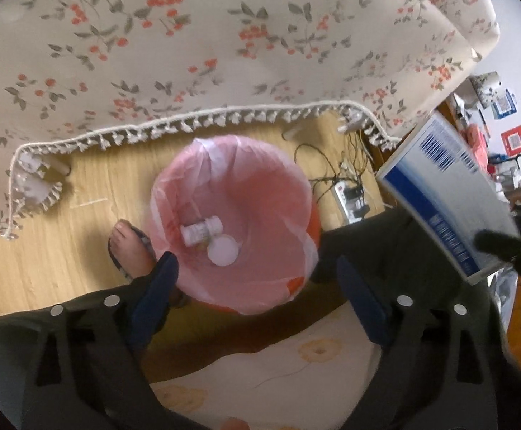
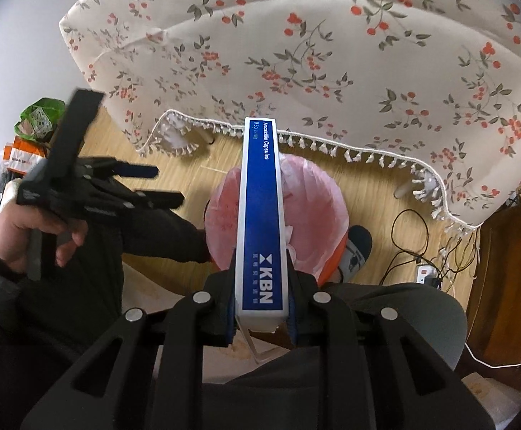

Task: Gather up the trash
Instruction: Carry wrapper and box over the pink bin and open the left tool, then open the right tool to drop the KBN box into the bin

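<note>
A bin lined with a pink bag stands on the wooden floor beside the table. A white pill bottle and a white round lid lie in its bottom. My left gripper is open and empty, hovering above the bin's near rim; it also shows in the right wrist view. My right gripper is shut on a blue and white medicine box, held above the bin. The box also shows in the left wrist view, right of the bin.
A table with a floral fringed cloth stands just beyond the bin. A power strip with cables lies on the floor to the right. The person's foot is left of the bin. A wooden cabinet is at the right.
</note>
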A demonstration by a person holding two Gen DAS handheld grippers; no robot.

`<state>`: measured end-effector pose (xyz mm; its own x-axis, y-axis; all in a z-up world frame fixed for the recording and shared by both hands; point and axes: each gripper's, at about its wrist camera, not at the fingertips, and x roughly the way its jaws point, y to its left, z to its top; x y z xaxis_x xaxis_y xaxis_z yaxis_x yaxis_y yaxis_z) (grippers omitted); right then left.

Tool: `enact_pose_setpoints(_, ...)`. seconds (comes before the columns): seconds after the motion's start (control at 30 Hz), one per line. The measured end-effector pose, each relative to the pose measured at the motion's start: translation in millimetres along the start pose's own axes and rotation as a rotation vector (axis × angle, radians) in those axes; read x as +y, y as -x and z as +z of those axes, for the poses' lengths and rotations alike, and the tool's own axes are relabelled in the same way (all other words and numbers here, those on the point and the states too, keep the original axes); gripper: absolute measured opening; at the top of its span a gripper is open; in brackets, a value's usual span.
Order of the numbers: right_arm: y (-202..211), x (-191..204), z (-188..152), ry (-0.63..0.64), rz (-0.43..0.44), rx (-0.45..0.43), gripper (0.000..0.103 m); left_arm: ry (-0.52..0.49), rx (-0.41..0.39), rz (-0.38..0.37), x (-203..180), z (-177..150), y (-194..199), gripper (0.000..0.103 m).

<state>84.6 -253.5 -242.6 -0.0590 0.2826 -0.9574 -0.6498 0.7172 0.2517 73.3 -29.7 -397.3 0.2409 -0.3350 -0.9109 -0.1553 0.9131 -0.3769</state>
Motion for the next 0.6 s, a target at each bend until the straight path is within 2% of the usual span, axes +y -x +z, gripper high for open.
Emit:
enact_pose_setpoints(0.1,-5.1,1.8,0.4,0.005,0.007,0.012,0.020,0.007,-0.029,0.000,2.2,2.1,14.4,0.097)
enact_pose_setpoints(0.23,-12.6,4.3,1.2,0.010,0.016,0.033,0.020,0.018,-0.056,-0.002,3.8,5.8,30.0,0.097)
enact_pose_setpoints(0.33,-17.1,4.5,1.8,0.009,0.022,0.045,0.025,0.016,-0.075,-0.003,3.4,8.4,42.4,0.097)
enact_pose_setpoints(0.4,-17.5,4.6,2.9,0.005,0.022,0.041,0.061,0.009,-0.093,0.008,1.1,11.1,51.9,0.097)
enact_pose_setpoints(0.47,-14.7,3.2,3.9,-0.007,0.035,0.029,0.066,0.002,-0.110,0.016,-1.4,13.2,60.9,0.097)
enact_pose_setpoints(0.57,-7.2,0.4,7.0,-0.023,0.036,0.007,0.080,-0.008,-0.139,0.021,-5.9,16.6,75.0,0.097)
enact_pose_setpoints(0.6,-3.2,-0.2,8.4,-0.028,0.040,-0.002,0.080,-0.014,-0.150,0.024,-8.3,18.1,80.5,0.097)
